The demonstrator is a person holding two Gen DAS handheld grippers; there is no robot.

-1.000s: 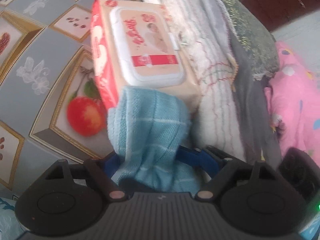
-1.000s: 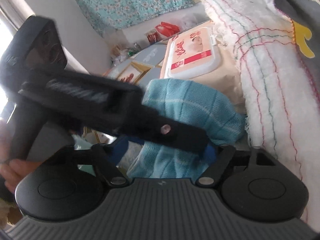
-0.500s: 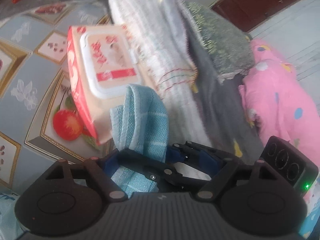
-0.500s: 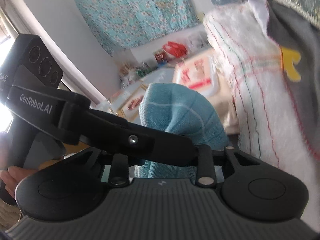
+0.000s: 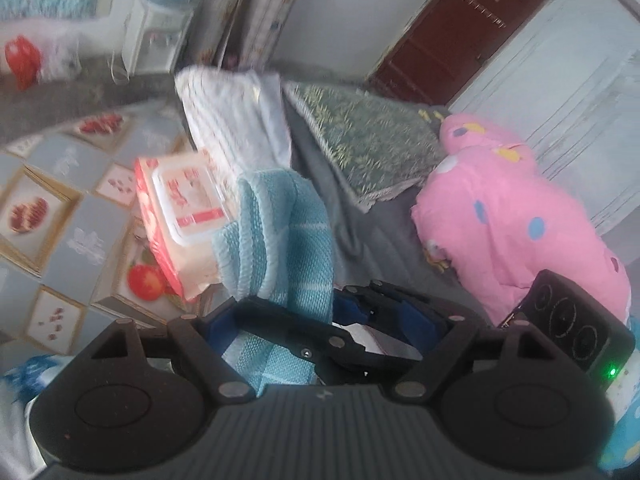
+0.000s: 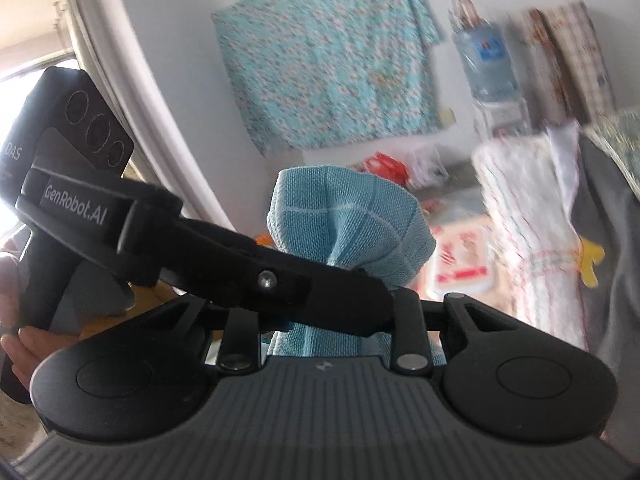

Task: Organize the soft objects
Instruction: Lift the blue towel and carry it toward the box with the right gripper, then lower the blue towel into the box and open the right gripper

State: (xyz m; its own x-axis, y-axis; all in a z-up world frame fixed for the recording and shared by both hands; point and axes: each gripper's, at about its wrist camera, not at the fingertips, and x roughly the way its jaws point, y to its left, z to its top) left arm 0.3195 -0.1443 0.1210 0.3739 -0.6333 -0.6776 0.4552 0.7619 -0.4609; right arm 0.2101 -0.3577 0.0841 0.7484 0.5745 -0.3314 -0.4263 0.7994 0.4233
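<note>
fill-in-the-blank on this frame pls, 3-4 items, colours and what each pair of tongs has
1. The cloth between both tongs is light ____.
2. The right tongs are ____ on the cloth.
3. The spotted bundle at the right of the left wrist view is ____.
4. The wipes pack beside the cloth has a ____ lid.

Missing words: blue; shut; pink; white

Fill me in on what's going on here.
A person with a gripper in each hand is tidying soft things. Both grippers are on the light blue towel, held up off the table. The right gripper has just been closing and pinches the towel; the left gripper has the towel between its wide-set fingers. The wet wipes pack and the folded cloths lie behind it.
</note>
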